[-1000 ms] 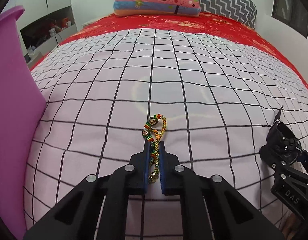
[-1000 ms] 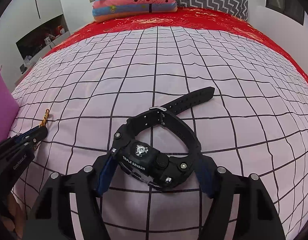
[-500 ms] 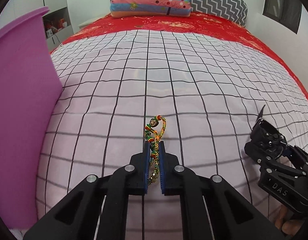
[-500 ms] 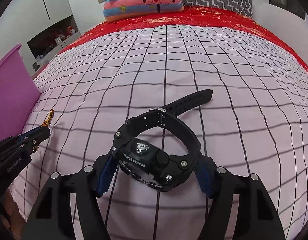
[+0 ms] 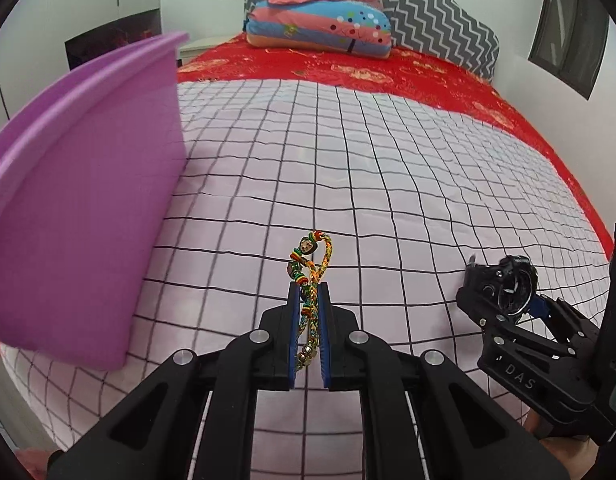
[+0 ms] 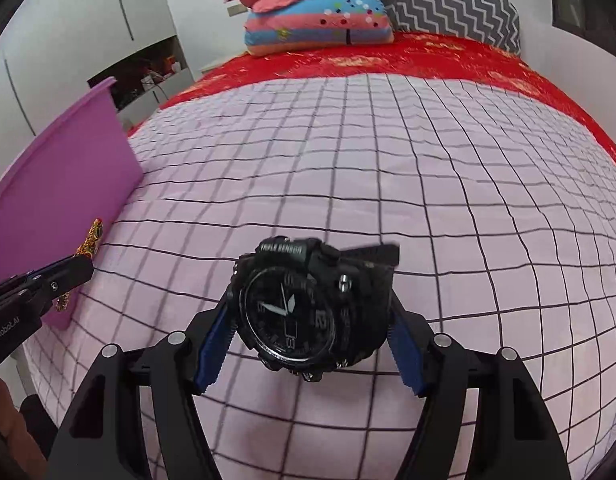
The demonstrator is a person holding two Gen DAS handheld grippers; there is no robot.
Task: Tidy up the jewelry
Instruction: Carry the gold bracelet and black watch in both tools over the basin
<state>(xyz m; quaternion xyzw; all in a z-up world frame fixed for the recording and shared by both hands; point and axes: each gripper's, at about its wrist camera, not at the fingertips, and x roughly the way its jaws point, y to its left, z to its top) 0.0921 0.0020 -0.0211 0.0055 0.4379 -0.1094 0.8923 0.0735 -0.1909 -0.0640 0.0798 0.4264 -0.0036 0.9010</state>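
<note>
Left wrist view shows the left gripper (image 5: 308, 292) with its blue pads pressed close together on a braided bracelet (image 5: 308, 268) of yellow, green and red cord with small beads; the loop of the bracelet sticks out past the fingertips, and a short end hangs down between the fingers. Below it lies the checked pink sheet (image 5: 388, 184) of a bed. Just to the left stands a purple bin (image 5: 76, 216), its wall close beside the gripper. At the right edge of this view the right gripper (image 5: 504, 292) appears, carrying a black wristwatch (image 5: 508, 284).

Right wrist view shows the right gripper (image 6: 308, 340) with its fingers spread wide and clamped on either side of the watch case (image 6: 300, 304), dial facing the camera, the strap reaching behind. The watch is lifted clear of the sheet. Farther back lie a red bedspread (image 6: 428, 56), a striped pillow (image 6: 316, 24) and a zigzag cushion (image 6: 448, 0).
</note>
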